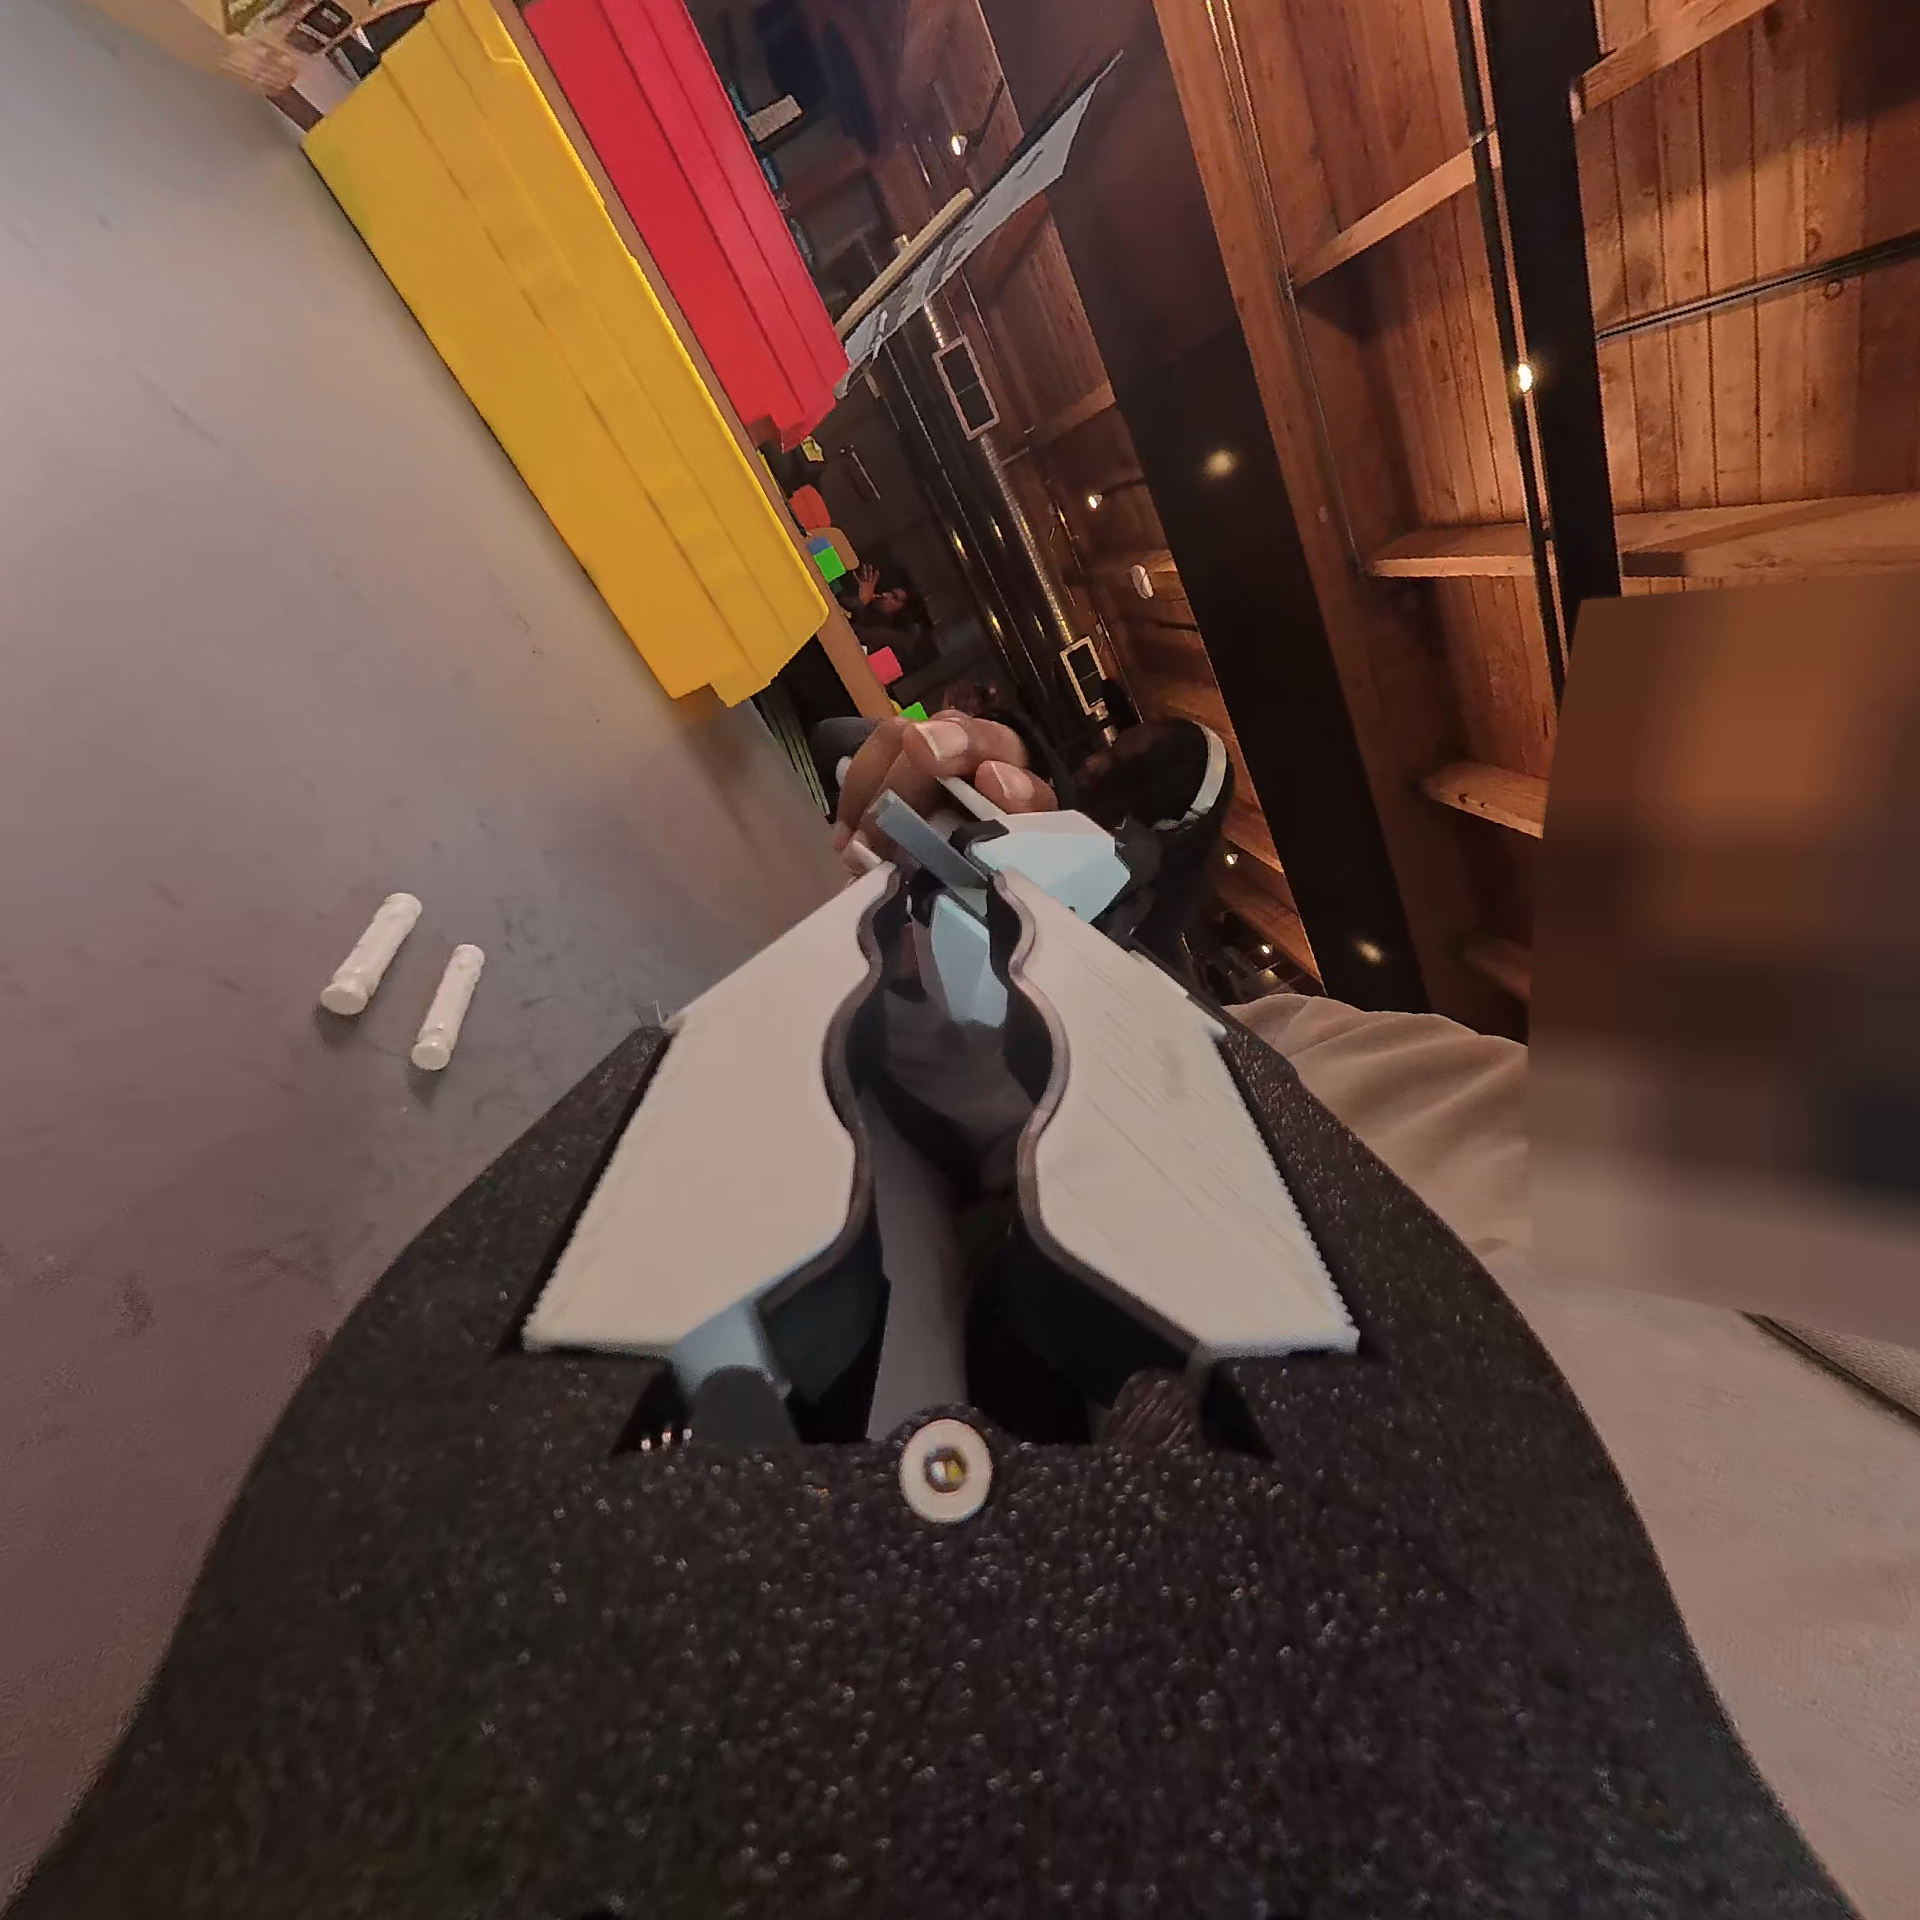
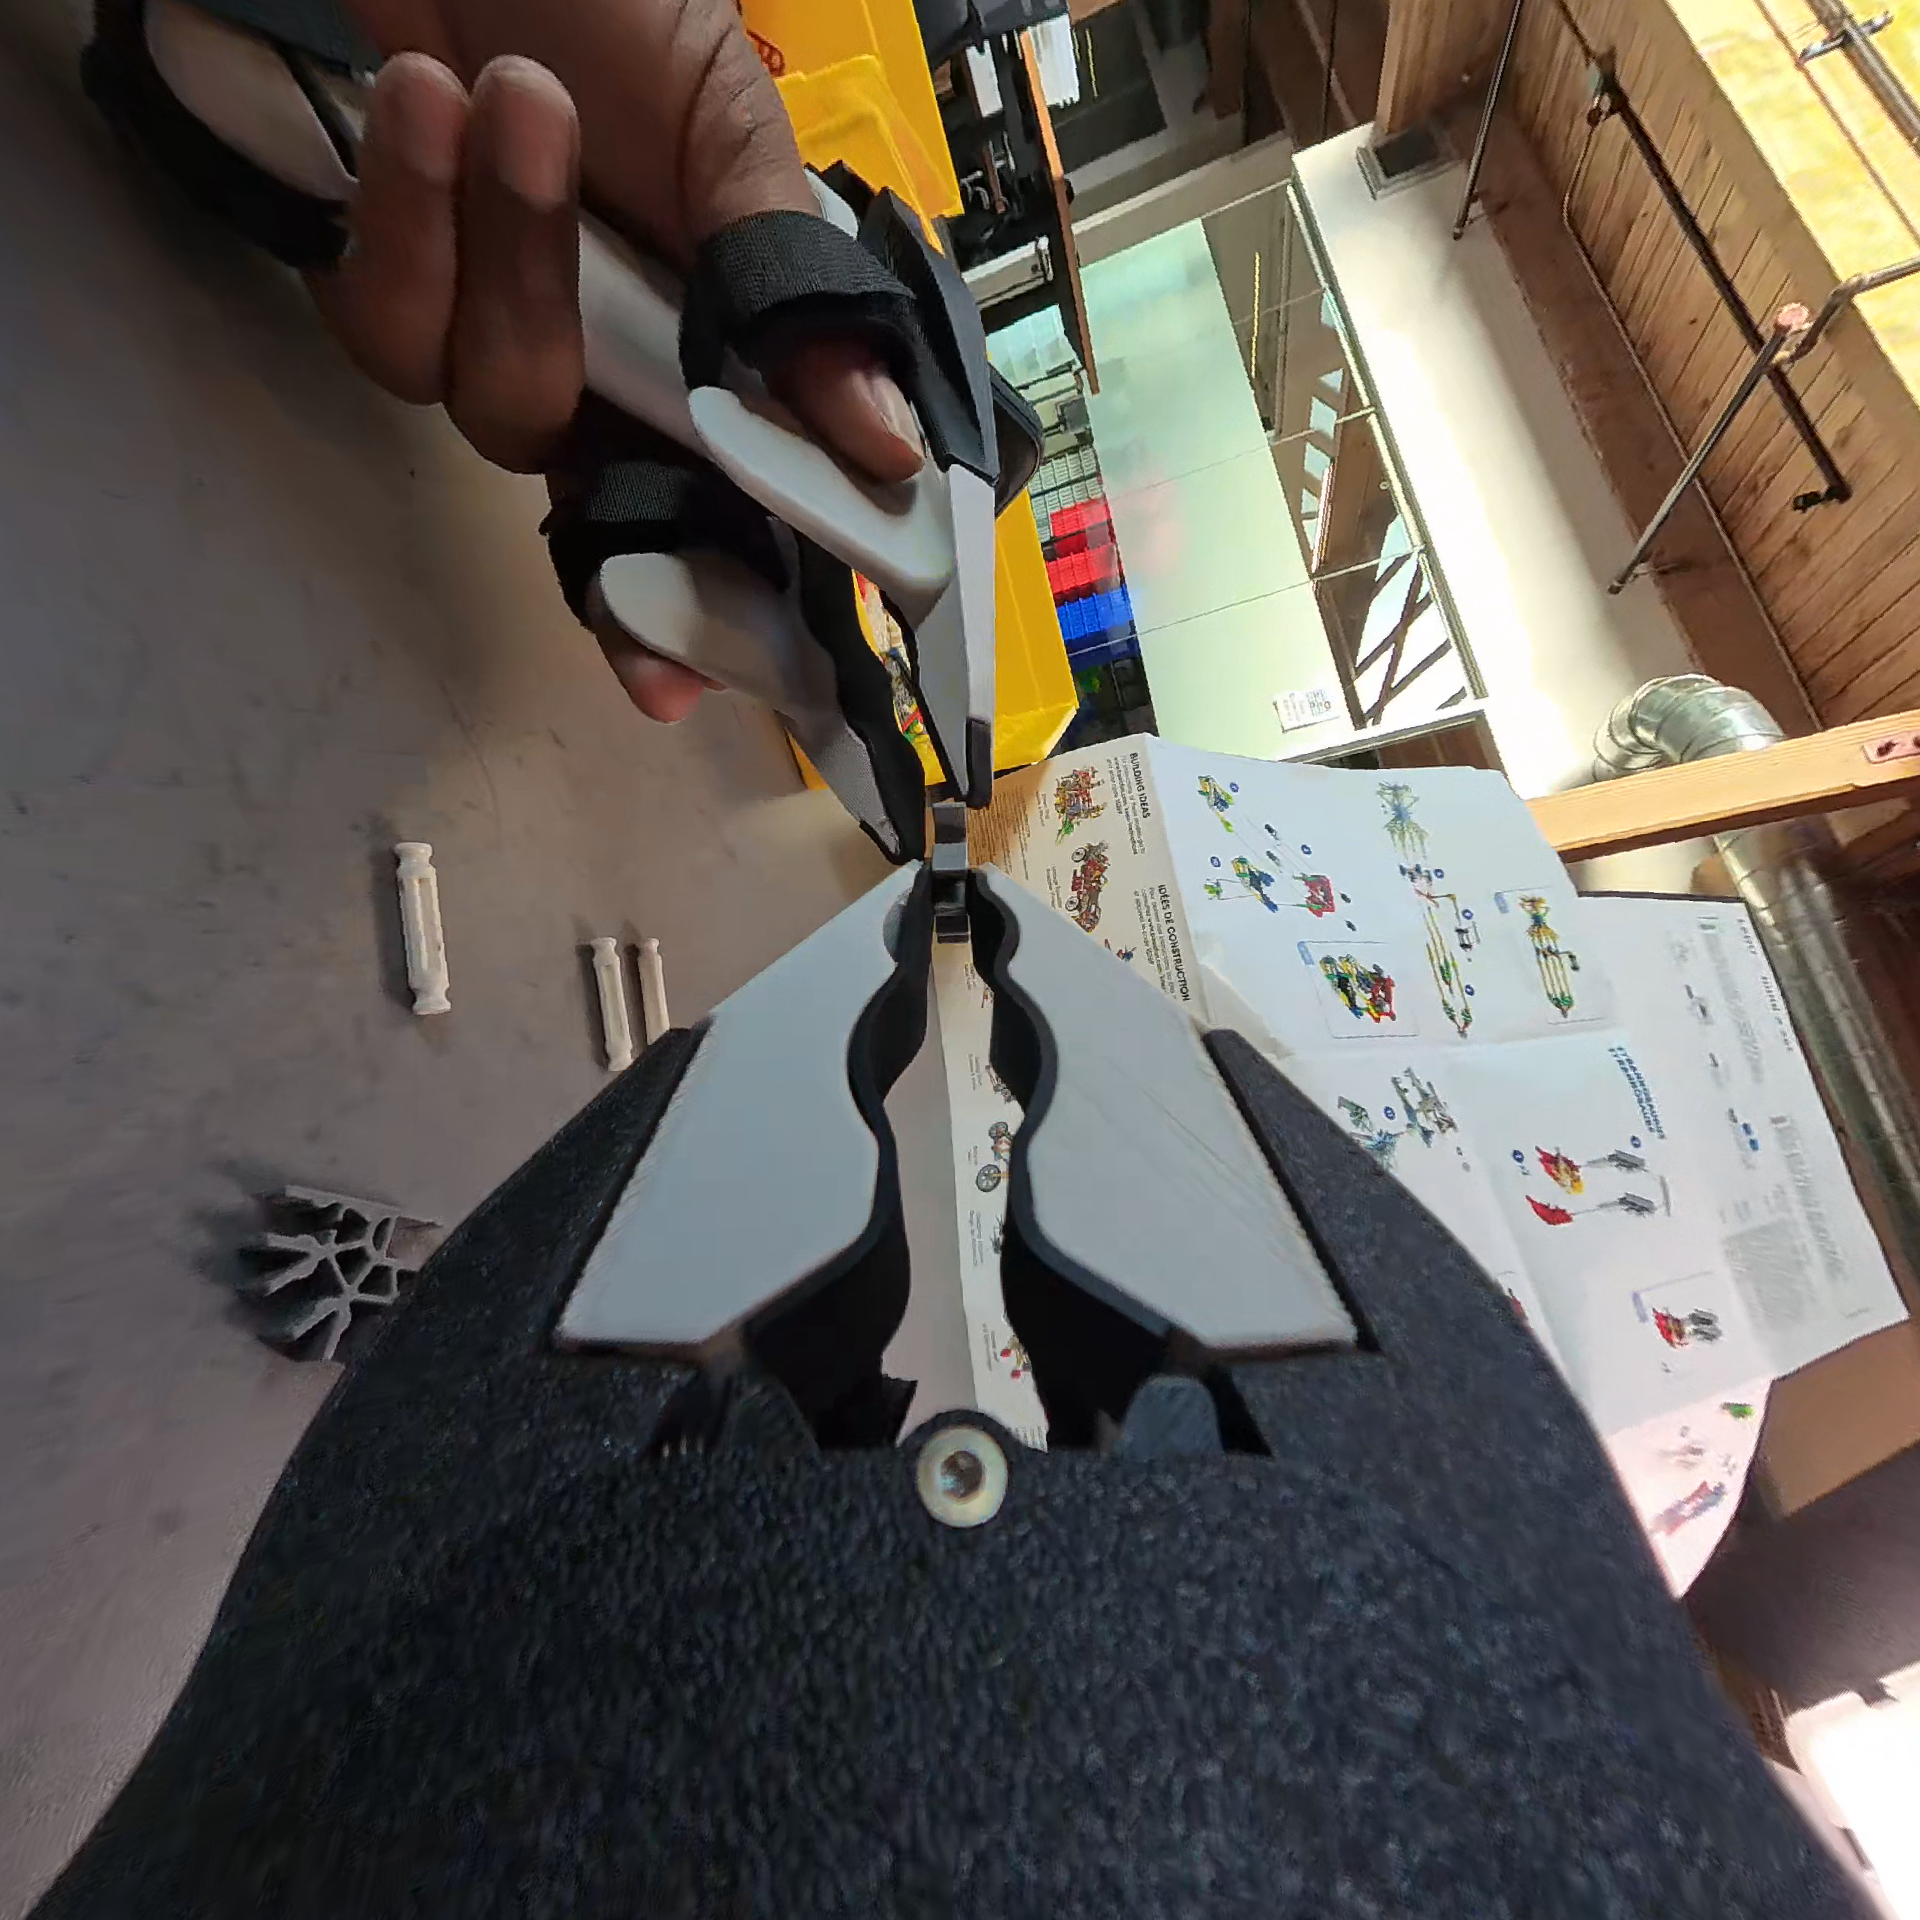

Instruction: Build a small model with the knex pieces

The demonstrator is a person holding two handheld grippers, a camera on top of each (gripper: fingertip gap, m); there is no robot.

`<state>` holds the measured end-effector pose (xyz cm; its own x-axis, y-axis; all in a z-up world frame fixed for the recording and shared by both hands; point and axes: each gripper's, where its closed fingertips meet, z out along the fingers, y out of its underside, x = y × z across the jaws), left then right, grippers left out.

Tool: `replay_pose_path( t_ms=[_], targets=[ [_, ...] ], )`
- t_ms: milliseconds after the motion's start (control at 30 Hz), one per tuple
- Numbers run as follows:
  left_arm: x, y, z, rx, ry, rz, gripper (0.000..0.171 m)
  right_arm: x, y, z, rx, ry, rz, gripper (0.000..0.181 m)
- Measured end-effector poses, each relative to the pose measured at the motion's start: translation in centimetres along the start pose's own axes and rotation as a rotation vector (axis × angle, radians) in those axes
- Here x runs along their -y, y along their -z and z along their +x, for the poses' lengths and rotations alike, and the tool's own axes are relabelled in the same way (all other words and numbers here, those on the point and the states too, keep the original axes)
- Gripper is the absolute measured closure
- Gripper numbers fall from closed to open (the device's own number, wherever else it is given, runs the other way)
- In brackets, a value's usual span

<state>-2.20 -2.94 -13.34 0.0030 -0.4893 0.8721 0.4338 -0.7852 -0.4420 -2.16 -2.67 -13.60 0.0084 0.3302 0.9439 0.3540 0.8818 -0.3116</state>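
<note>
My left gripper [image 1: 940, 894] is shut at its tips on a small grey and black connector piece [image 1: 925, 842], held above the grey table. My right gripper [image 2: 948, 894] is shut on the same piece [image 2: 950, 857] from the opposite side, tip to tip with the left gripper [image 2: 940, 805]. A person's hand [image 2: 540, 229] holds the left gripper. In the left wrist view the right gripper's pale fingers [image 1: 1055, 862] and another hand [image 1: 935, 748] show just beyond my tips. How the piece's parts join is hidden by the fingertips.
Three white rods [image 2: 421, 928] [image 2: 613, 1003] [image 2: 651, 987] lie on the table [image 2: 208, 623]; two show in the left wrist view [image 1: 369, 956] [image 1: 447, 1006]. A grey snowflake connector [image 2: 322, 1273] lies nearer. Instruction sheets [image 2: 1455, 987] lie right. A yellow bin [image 1: 561, 416] and a red bin [image 1: 686, 187] stand behind. Both grippers' tips are close together, under 4 cm apart.
</note>
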Motion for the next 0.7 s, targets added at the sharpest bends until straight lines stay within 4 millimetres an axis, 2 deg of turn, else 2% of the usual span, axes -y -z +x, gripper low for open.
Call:
replay_pose_path(
  t_ms=[433,633,700],
  targets=[
    [0.2,0.3,-1.2,0.071,0.003,0.017,0.161,-0.4,-0.5,-1.1,0.017,0.063,-0.052,0.177],
    [0.4,0.3,-0.7,0.063,-0.038,0.022,0.163,-0.4,-0.5,-0.9,0.012,0.033,-0.037,0.174],
    [0.7,0.5,-0.4,0.056,-0.056,0.035,0.17,-0.5,-0.5,-1.0,0.017,0.023,-0.042,0.172]
  ],
)
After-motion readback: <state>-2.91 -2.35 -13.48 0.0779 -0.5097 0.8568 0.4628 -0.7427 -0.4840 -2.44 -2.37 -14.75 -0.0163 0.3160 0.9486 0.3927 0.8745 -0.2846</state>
